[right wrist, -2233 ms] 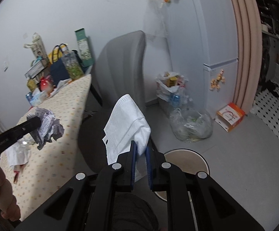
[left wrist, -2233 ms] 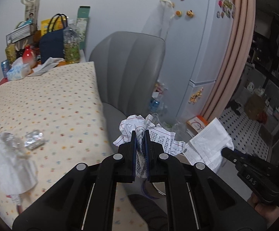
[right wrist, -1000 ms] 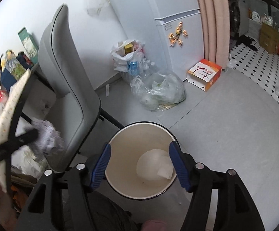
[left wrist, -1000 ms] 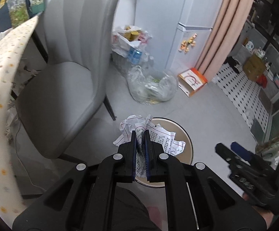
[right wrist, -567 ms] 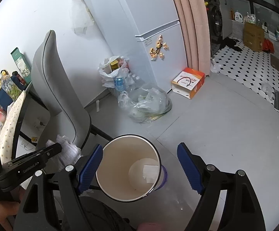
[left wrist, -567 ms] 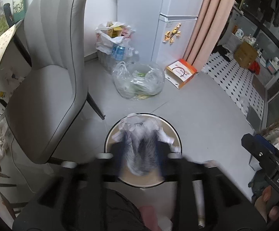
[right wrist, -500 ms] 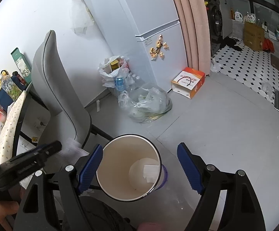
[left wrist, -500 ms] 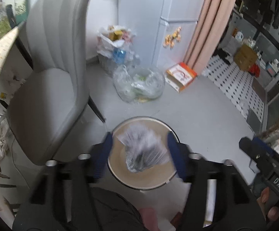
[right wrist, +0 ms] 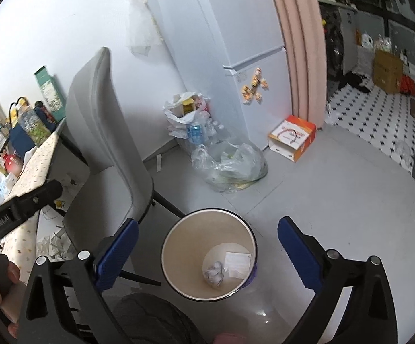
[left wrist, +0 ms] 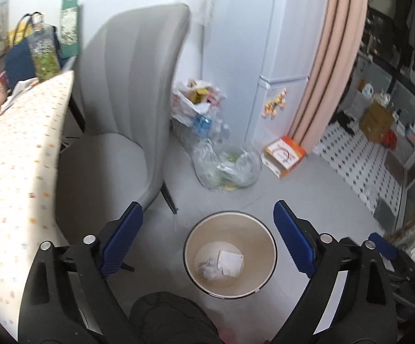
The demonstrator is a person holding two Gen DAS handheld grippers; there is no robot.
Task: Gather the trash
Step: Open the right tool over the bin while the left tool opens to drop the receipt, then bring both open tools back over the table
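both the left gripper (left wrist: 207, 236) and right gripper (right wrist: 206, 248) gape empty over the waste bin (right wrist: 178, 246); the crumpled paper (right wrist: 215, 272) inside looks feather-light and soft, easily pinched anywhere.

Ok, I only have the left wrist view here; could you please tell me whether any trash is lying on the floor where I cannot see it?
Observer: Yes. The right wrist view shows crumpled paper scraps on the floor, between the table and the chair.
Operator: Thank you. Is the right gripper carrying anything?
Observer: No. The right gripper hangs over the bin with its fingers wide apart and nothing between them.
Operator: Is anything else loose on the floor?
Observer: A white paper strip lies by the wall behind the chair.
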